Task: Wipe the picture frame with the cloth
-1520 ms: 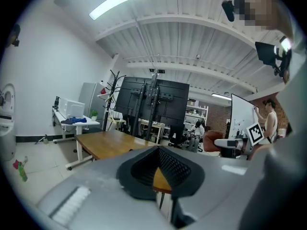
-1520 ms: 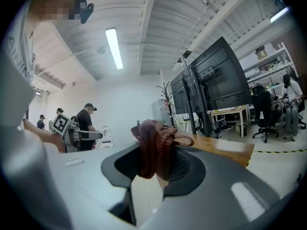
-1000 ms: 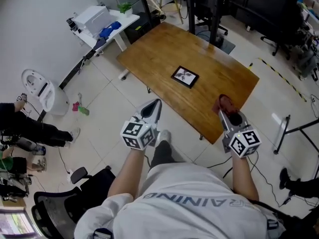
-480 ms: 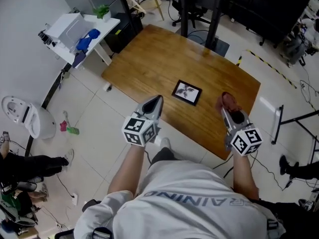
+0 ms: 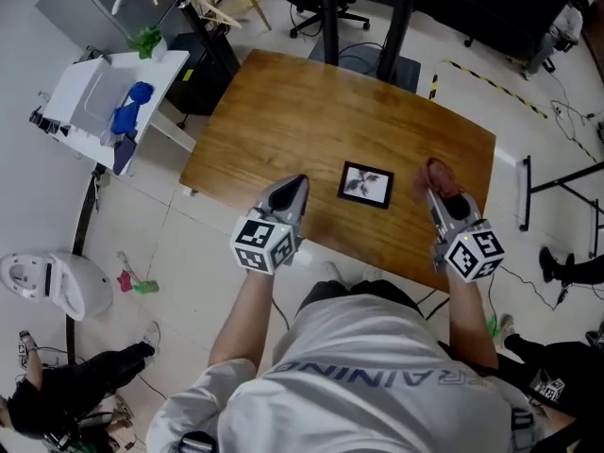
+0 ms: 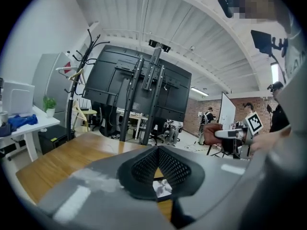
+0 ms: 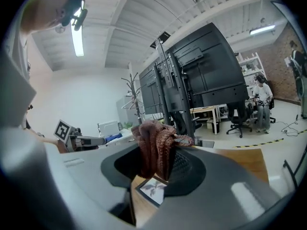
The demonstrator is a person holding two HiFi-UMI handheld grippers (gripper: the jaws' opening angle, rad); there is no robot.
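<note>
The picture frame [image 5: 366, 185] lies flat on the wooden counter [image 5: 302, 111], close to the edge nearest me and between my two grippers. Nothing is touching it.

The cloth [image 5: 437, 176] is a reddish-brown knit, bunched in the right gripper [image 5: 436, 194], whose jaws are clamped on it. It sits just right of the frame and apart from it. In the right gripper view the cloth [image 7: 156, 147] droops over the jaws and hides part of the frame [image 7: 151, 189] below.

The left gripper [image 5: 298, 183] is at the counter's near edge, left of the frame, with its jaws together on nothing. Through the small gap under their tips I catch the frame [image 6: 161, 187].

Past the counter's far edge stand two black posts [image 5: 396, 17], which the left gripper view shows as a big black screen stand [image 6: 144, 90]. A coat rack [image 6: 79, 80] stands beside it.

Off to the left is a white side table [image 5: 90, 111] carrying a blue object [image 5: 137, 94], with a green plant [image 5: 146, 38] at its far corner.

The floor is pale tile [image 5: 208, 243], with a strip of yellow-black tape [image 5: 491, 88] beyond the counter. A white rounded device [image 5: 47, 281] lies far left, with pink and green scraps [image 5: 132, 284] next to it. There is a brick wall [image 6: 206, 114] at the back of the room.
</note>
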